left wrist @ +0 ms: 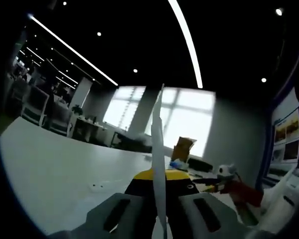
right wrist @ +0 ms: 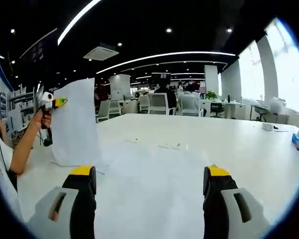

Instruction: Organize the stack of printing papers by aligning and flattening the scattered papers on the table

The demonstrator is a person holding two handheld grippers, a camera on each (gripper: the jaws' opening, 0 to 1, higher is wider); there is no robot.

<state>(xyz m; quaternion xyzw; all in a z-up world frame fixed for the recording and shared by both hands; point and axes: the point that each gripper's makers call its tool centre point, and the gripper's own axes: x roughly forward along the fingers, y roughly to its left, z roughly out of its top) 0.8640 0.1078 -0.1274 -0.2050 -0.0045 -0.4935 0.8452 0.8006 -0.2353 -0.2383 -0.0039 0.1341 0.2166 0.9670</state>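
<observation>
The papers (right wrist: 75,122) are held upright, bottom edge on the tabletop (right wrist: 189,149), pinched edge-on in the left gripper (left wrist: 159,211); the right gripper (right wrist: 150,186) is spread wide, released, papers to its left.

Left gripper (left wrist: 161,211) pinched tight on a thin sheet of paper (left wrist: 158,164) standing up on its edge. Right gripper (right wrist: 149,186) wide open, jaws far apart. Left gripper (right wrist: 51,102) also seen at the far left, held up by a hand (right wrist: 41,119), arm bent.
</observation>
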